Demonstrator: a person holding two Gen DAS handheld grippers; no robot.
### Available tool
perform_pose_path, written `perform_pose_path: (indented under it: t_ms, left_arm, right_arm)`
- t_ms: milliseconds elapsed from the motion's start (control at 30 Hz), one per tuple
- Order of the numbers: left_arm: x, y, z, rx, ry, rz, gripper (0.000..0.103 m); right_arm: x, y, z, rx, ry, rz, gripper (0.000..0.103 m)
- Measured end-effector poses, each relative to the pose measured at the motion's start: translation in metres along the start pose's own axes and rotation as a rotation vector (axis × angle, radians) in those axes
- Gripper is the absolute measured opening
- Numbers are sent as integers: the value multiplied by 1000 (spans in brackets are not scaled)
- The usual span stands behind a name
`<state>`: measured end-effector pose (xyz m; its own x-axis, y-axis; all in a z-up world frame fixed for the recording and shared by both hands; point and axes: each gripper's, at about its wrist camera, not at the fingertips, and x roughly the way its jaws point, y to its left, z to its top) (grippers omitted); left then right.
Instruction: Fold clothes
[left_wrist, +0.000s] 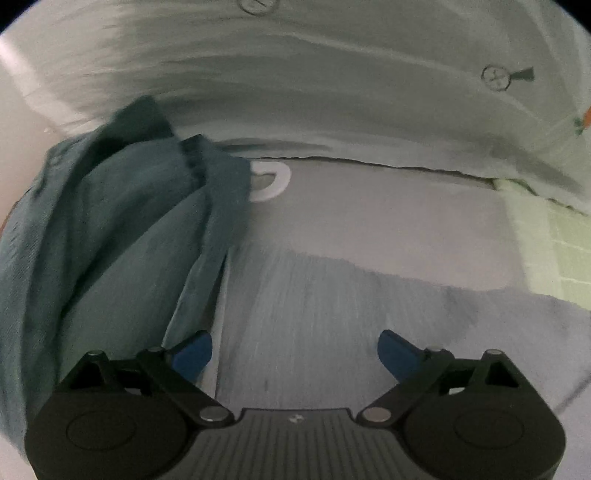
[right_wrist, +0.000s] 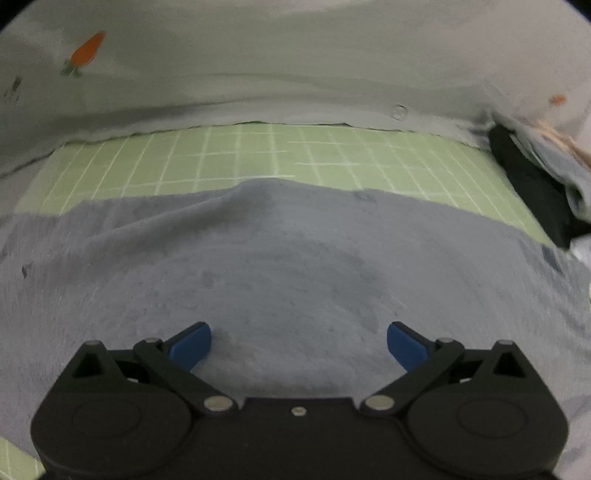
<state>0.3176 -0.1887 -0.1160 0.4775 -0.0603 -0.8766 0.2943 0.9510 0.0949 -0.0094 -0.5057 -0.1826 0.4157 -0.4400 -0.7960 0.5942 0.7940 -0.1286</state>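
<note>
A grey fleecy garment (right_wrist: 288, 266) lies spread flat beneath both grippers; its surface also fills the lower middle of the left wrist view (left_wrist: 332, 314). My left gripper (left_wrist: 295, 350) hovers over it with blue pads wide apart and nothing between them. A teal garment (left_wrist: 110, 240) lies bunched to the left of that gripper, close beside its left fingertip (left_wrist: 192, 354). My right gripper (right_wrist: 299, 345) stands open above the grey garment, jaws empty.
A green checked sheet (right_wrist: 258, 158) shows beyond the grey garment. A pale cloth with carrot prints (right_wrist: 295, 74) rises behind it. Dark and light clothes (right_wrist: 532, 192) are piled at the right. A white ring-shaped thing (left_wrist: 271, 181) peeks out beside the teal garment.
</note>
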Motion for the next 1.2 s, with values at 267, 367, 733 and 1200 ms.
perform_pose_path:
  t_ms: [267,367,733,1200]
  left_arm:
    - [27,14,9,-49,-17,-31,101]
    - [31,22,9,-56,-21,-51,102]
    - [20,26,9,-78,-117,-82,8]
    - [31,53,20,-212,-127,-8,21]
  right_arm:
    - [10,13,13,30,18,-12,103]
    - [11,17,14,30,17,-18,103]
    - [9,19,14,23,26,-14,103]
    - [4,31,14,-34,26,-5,103]
